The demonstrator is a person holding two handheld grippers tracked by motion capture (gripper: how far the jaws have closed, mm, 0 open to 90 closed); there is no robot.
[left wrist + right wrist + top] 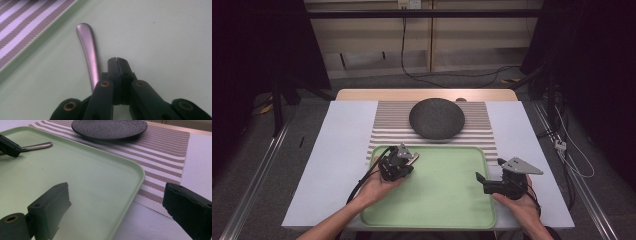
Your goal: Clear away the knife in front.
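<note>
A metal cutlery handle (88,50) lies on the pale green tray (447,195) near its far left corner; its other end is hidden under my left gripper. The left gripper (116,60) is shut, jaws pressed together just right of the handle, with nothing between them. From above, the left gripper (411,161) sits low over that corner of the tray. The handle (37,145) pokes out past it in the right gripper view. My right gripper (117,195) is open wide, one jaw over the tray and one outside its right rim. From above, the right gripper (490,170) is at the tray's right edge.
A dark round plate (437,118) rests on a brown-and-white striped mat (387,125) behind the tray. White table surface (342,150) flanks both sides. Cables trail from both grippers toward the person's hands at the near edge.
</note>
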